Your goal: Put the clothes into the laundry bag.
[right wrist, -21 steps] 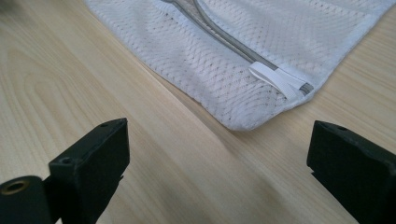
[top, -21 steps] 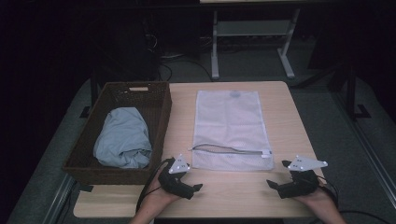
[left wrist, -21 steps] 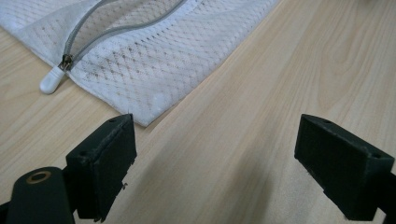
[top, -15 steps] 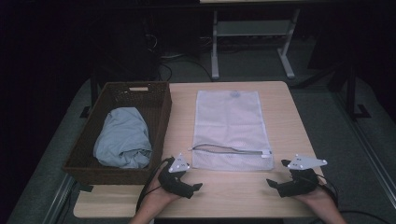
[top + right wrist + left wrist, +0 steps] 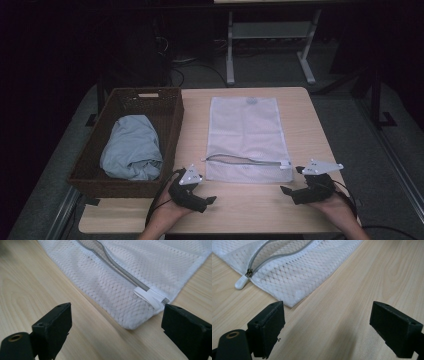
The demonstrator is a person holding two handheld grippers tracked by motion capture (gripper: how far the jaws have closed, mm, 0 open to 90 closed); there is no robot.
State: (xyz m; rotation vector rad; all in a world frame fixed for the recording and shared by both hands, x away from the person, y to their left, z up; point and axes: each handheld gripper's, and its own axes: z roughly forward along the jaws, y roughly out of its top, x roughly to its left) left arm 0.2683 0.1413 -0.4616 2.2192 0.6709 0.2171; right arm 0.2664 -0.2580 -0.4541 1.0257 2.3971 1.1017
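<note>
On the wooden surface (image 5: 300, 105) a white mesh laundry bag (image 5: 247, 135) lay flat, its zipper (image 5: 240, 160) partly undone along the near edge, with a blue-grey garment (image 5: 132, 147) bunched in the wicker basket (image 5: 172, 130) just beside it. Each tool, left tool (image 5: 209, 200) and right tool (image 5: 285, 190), rested near a near corner of the bag, jaws wide and holding nothing. My judgement was that the thin mesh could slip or bunch if a jaw pinched only the top layer, leaving the mouth shut, and the small white zipper pull (image 5: 241, 282) could be missed by blunt jaws. Against the earlier frames nothing had shifted: both hands and the bag kept their places
</note>
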